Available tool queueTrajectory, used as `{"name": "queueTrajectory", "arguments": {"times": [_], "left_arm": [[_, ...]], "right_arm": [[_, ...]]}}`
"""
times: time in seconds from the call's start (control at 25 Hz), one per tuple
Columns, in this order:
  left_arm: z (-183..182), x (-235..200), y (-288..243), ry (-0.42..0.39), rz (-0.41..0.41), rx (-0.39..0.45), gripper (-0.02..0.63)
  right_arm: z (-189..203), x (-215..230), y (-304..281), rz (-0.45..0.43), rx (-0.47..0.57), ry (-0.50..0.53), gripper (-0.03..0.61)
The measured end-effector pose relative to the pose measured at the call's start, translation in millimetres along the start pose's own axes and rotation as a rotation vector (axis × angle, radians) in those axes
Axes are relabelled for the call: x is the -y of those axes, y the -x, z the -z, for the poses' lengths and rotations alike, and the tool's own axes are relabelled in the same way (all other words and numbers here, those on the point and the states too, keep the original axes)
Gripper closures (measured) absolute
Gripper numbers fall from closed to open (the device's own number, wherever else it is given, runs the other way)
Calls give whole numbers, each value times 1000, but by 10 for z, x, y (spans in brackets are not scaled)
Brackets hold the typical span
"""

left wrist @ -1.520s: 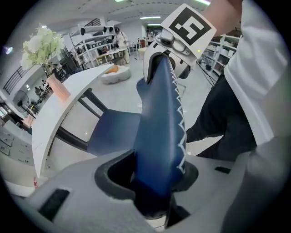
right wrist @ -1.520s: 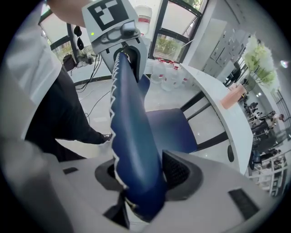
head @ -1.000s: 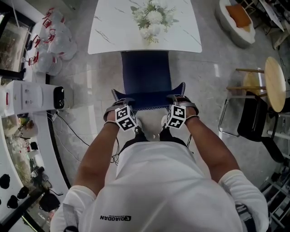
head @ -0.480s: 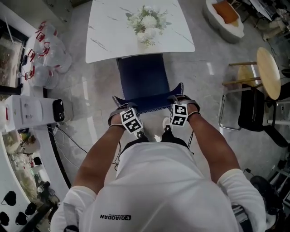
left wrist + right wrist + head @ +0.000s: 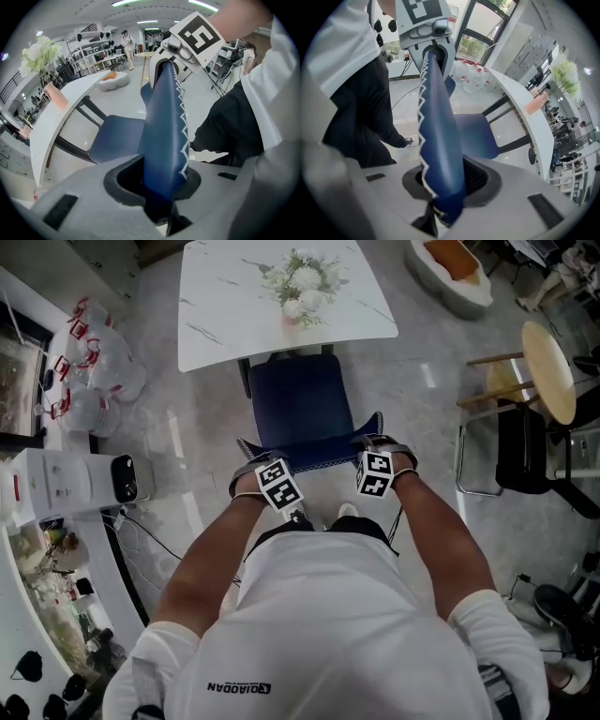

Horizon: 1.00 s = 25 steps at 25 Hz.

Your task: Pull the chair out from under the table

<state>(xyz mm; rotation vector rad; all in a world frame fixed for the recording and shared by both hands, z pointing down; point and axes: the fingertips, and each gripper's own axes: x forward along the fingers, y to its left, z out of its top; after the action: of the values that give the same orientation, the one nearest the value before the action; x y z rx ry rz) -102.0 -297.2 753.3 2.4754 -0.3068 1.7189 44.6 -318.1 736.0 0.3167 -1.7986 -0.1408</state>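
Gripping backrest [image 5: 309,454] of blue chair [image 5: 298,401] at both top corners with left gripper [image 5: 255,463] and right gripper [image 5: 379,448], jaws just closing, clenched on padding; seat front just beside white desk [image 5: 225,306] edge

R tool [image 5: 443,190] jaws just closed on blue chair back [image 5: 436,126].

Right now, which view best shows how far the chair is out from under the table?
Head view: the chair seat reaches the table only at its far edge. Both gripper views mostly show the backrest edge-on, the seat beyond.
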Motion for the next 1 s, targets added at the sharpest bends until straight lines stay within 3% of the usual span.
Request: {"name": "queueTrajectory", "arguments": {"times": [1.0], "left_arm": [[11, 1514, 66, 51, 48, -63, 514]], "right_arm": [[364, -1229, 509, -78, 32, 6, 472]]}}
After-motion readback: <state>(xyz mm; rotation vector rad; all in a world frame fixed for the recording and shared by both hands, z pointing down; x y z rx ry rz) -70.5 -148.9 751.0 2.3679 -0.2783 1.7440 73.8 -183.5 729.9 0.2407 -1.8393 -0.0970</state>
